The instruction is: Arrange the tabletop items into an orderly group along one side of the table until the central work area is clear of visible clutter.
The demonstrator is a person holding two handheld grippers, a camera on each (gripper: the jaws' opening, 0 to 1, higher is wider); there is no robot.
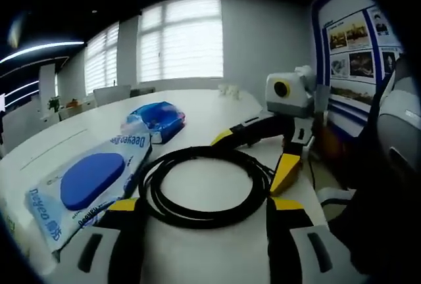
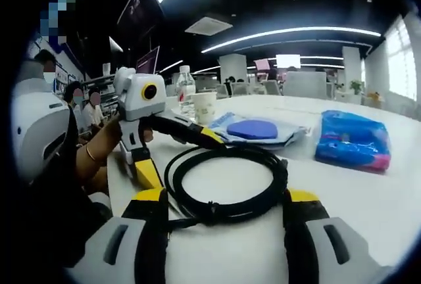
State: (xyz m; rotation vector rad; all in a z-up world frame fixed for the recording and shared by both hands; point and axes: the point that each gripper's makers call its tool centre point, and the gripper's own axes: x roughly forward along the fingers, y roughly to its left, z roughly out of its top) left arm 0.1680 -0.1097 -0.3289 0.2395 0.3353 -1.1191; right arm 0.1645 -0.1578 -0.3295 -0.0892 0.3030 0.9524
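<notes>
A coiled black cable [image 1: 205,213] lies on the white table [image 1: 210,103] between both pairs of jaws. My left gripper [image 1: 204,204] is open, its yellow-tipped jaws on either side of the coil's near edge. From the opposite side my right gripper [image 2: 227,196] also stands open around the cable [image 2: 230,213]. Each gripper shows in the other's view: the right gripper [image 1: 253,157] and the left gripper [image 2: 179,154], both with jaws spread at the coil. A wipes pack with a blue lid [image 1: 89,182] and a blue packet [image 1: 158,118] lie beside the cable.
In the right gripper view the wipes pack [image 2: 253,128] and blue packet [image 2: 355,141] lie past the coil. A water bottle [image 2: 187,96] and a paper cup [image 2: 205,108] stand further back. People sit at the left, and a hand [image 2: 99,149] holds the left gripper.
</notes>
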